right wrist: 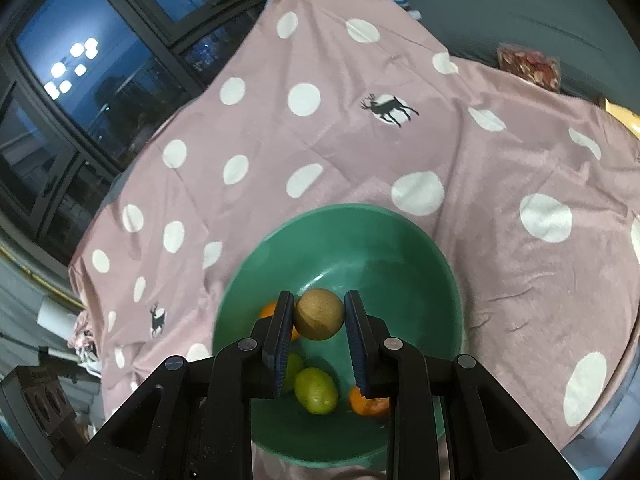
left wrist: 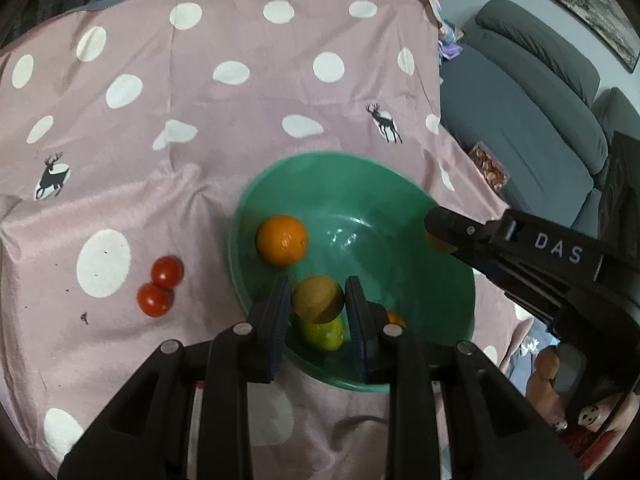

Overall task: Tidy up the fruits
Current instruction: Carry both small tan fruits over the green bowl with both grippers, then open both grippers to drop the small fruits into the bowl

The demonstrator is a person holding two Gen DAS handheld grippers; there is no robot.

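A green bowl (left wrist: 360, 184) (right wrist: 400, 232) sits on the pink polka-dot cloth. My left gripper (left wrist: 318, 300) is shut on a brown kiwi (left wrist: 318, 298) above the bowl's near side. My right gripper (right wrist: 319, 314) is shut on another brown kiwi (right wrist: 319, 314) above the bowl; its finger (left wrist: 452, 224) shows at the bowl's right rim in the left wrist view. The bowl holds an orange (left wrist: 282, 241), a green lemon (left wrist: 322, 334) (right wrist: 316, 390) and a small orange fruit (right wrist: 368, 402). Two red tomatoes (left wrist: 160, 286) lie on the cloth left of the bowl.
The cloth-covered table (left wrist: 240, 100) drops off at the right to a grey sofa (left wrist: 540, 120). A packet of snacks (left wrist: 490, 170) lies on the sofa's edge. Dark windows (right wrist: 80, 80) stand beyond the table's far left.
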